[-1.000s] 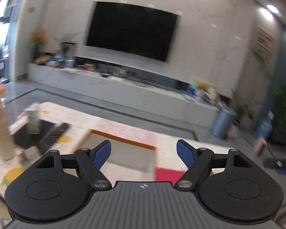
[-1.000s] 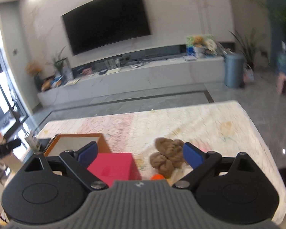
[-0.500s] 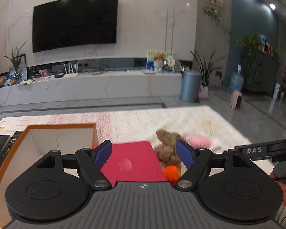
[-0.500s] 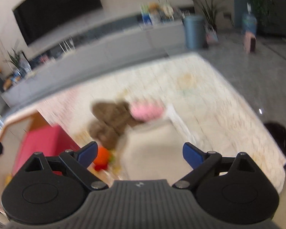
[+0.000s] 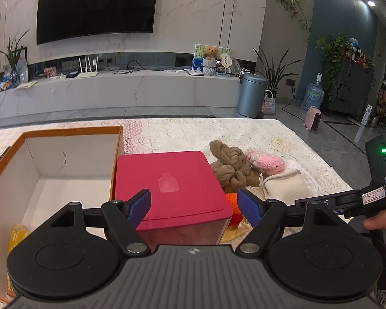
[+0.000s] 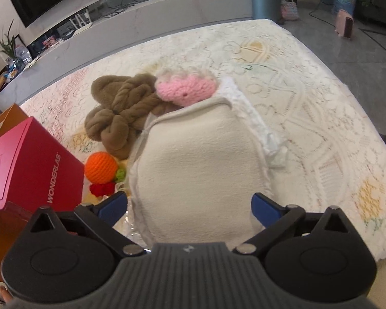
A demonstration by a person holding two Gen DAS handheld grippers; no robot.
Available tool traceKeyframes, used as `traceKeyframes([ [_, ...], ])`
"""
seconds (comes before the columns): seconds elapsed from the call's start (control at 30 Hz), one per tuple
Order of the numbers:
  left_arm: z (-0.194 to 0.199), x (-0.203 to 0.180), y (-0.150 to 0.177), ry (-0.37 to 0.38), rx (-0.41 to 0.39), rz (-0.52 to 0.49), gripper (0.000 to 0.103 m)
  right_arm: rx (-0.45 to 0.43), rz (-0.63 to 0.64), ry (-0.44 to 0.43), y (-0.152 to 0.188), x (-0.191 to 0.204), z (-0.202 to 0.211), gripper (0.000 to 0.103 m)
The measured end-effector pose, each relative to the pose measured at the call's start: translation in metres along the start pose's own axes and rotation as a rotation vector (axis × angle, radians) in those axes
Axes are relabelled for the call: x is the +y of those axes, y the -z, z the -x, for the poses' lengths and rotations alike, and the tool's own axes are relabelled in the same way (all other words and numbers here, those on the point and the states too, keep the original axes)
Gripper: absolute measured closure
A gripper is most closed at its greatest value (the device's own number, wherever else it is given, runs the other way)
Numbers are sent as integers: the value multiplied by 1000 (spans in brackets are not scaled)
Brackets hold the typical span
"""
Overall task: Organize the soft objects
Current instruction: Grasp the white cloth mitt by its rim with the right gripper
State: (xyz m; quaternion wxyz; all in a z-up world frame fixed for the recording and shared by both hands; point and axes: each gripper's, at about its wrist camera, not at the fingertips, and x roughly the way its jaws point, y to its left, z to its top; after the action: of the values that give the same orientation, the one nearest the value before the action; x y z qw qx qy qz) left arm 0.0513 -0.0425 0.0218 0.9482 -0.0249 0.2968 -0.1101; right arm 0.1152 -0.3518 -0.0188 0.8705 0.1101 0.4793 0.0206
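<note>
Soft things lie in a heap on the lace tablecloth: a brown knitted piece, a pink crochet piece, a folded cream cloth, an orange crochet ball and a small red crochet bit. My right gripper points down over the cream cloth. Its jaws are opening, the cloth lies between them, and the pads do not press on it. My left gripper hangs open above the red box and holds nothing.
An open orange-edged cardboard box stands left of the red box, with a yellow packet inside. A white lace strip lies beside the cream cloth. The table edge runs along the right. A person's finger shows.
Both views have swung down from the TV wall onto the table. The right gripper has dropped close over the cream cloth. The left gripper has turned right, from the cardboard box to above the red box.
</note>
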Motion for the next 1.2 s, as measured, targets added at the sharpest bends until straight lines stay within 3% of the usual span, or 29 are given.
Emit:
traceKeyframes([
  [0.27, 3, -1, -3, 5, 7, 2, 13, 46, 60, 23, 2, 14, -21, 3],
  [0.33, 3, -3, -3, 4, 10, 0, 13, 50, -15, 1, 0, 5, -21, 12],
  [0.4, 3, -3, -2, 5, 11, -2, 13, 51, -82, -62, -1, -6, -17, 32],
  [0.47, 4, -3, -2, 4, 11, -2, 13, 48, -114, -100, -1, -13, -13, 43],
  [0.67, 5, -3, -2, 1, 9, -2, 13, 21, -171, -143, 1, -25, 3, 67],
  [0.8, 5, -2, -1, -1, 11, -1, 13, -16, -196, -115, 2, -36, 14, 73],
  [0.97, 1, -4, 0, 0, 28, -15, 13, -47, -133, 103, 1, -40, 13, 74],
  [1.07, 1, -7, 1, 3, 32, -24, 13, -26, -146, 58, -1, -48, 4, 77],
  [1.2, -1, -10, 2, 5, 42, -46, 13, -27, -61, 66, 0, -36, 2, 91],
])
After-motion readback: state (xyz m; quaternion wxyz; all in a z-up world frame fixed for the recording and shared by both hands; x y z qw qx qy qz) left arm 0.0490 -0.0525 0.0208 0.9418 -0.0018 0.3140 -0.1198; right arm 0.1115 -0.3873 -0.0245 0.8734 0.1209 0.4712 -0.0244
